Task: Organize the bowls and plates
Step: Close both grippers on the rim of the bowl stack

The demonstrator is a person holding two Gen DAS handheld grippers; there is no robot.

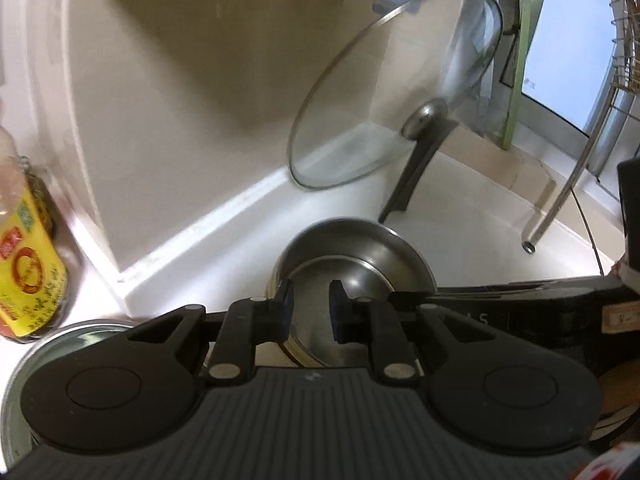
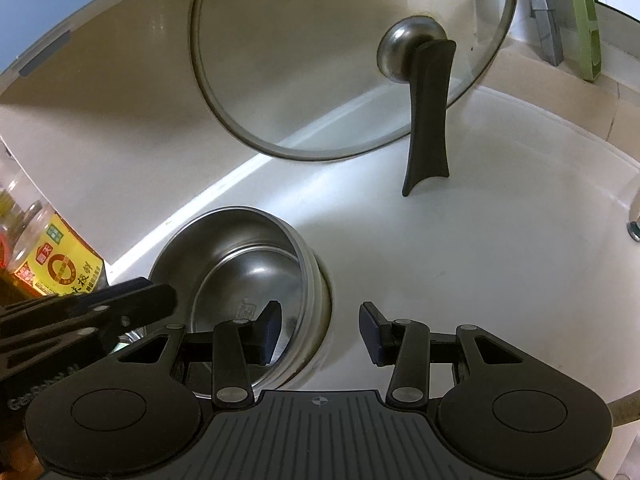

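The left gripper is seen released, its black fingers parted by a narrow gap with nothing between them, poised over the near rim of the steel bowls. The right gripper is spread wider and holds nothing; its left finger lies over the bowls' right rim, its right finger over bare white counter. The bowls are round, brushed and shiny metal, apparently two or more nested, set on the counter close to its back edge where a pale raised lip meets the beige wall. To their left a jar with a yellow printed label is found. Farther back, a round glass lid with a metal rim, a domed steel knob and a long black handle is propped tilted against the wall. A wire rack is glimpsed, blurred, at the far right.
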